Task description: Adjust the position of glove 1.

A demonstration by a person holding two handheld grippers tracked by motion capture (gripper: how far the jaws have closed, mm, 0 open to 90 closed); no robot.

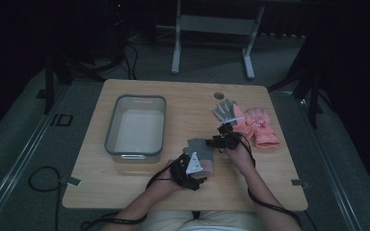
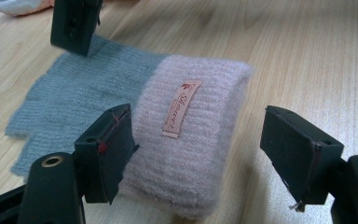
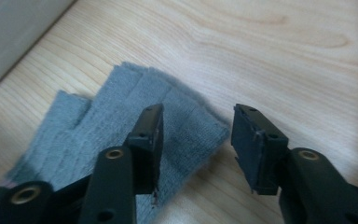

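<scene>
Two claws: left claw (image 2: pixel 196 154) stood wide astride the pink cuff, not pinching; right claw (image 3: pixel 198 144) hung parted over the finger end.
Glove: grey-and-pink knitted fingerless glove (image 2: pixel 121 107) lay flat on the wooden counter (image 1: pixel 183 101), probably for gripping both ends.

free: bare table (image 1: pixel 192 103) mid-back | blocked: bin (image 1: pixel 136 126) left, glove pile (image 1: pixel 250 122) right

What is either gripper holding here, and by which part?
Nothing. The left gripper straddles the glove's pink cuff with jaws open; the right gripper hangs open over its grey edge.
</scene>
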